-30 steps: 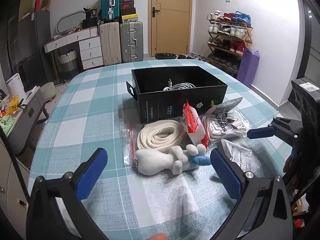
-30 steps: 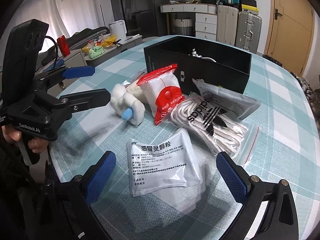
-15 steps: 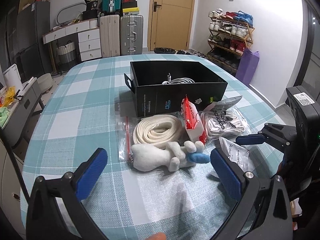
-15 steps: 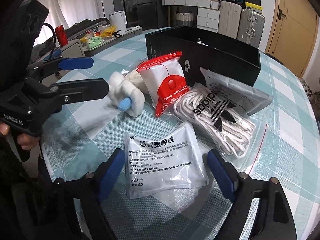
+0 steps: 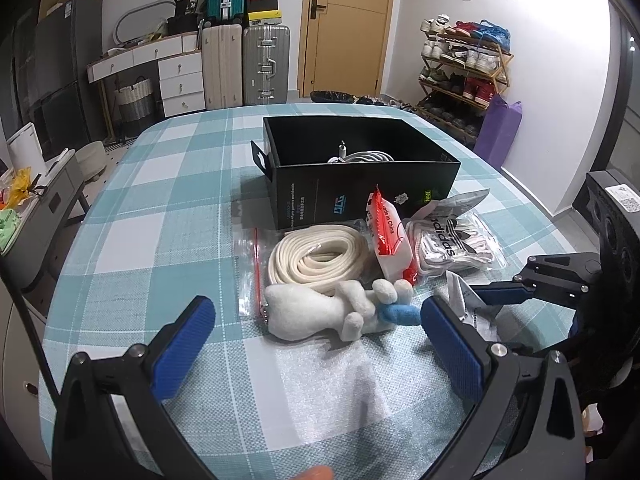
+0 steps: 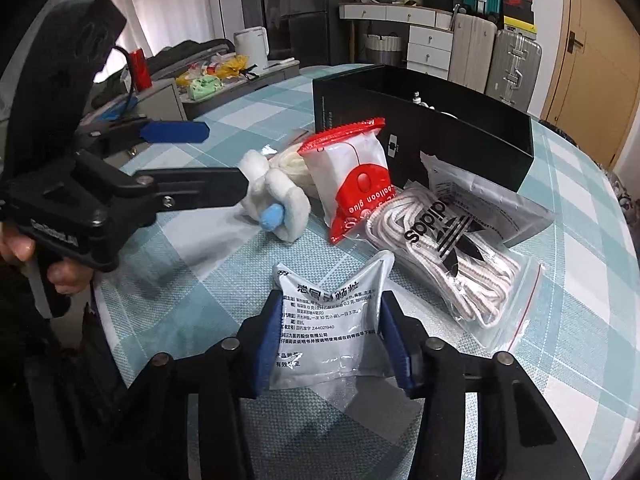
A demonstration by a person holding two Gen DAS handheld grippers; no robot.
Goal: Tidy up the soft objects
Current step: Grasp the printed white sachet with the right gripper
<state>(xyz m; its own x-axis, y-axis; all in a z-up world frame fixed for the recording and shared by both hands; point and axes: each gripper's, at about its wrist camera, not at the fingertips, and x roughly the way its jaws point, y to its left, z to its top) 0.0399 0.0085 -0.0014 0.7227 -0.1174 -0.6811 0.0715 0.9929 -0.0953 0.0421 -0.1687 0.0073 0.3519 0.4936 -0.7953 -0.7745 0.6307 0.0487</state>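
Note:
My right gripper is shut on a white medicine sachet, which buckles between its blue pads on the checked table. My left gripper is open and empty, just before a white plush toy with a blue tip. Behind the toy lie a bagged cream rope, a red and white balloon glue packet and bagged Adidas laces. A black box with a white cable inside stands beyond them. In the right wrist view the toy lies left of the packet and laces.
The table's checked cloth stretches left and far. Suitcases, drawers and a shoe rack stand along the room's walls. A side cabinet with clutter stands beyond the table's edge.
My right gripper has closed on the medicine sachet, which now bends upward. My left gripper stays open near the plush toy, shifted slightly.

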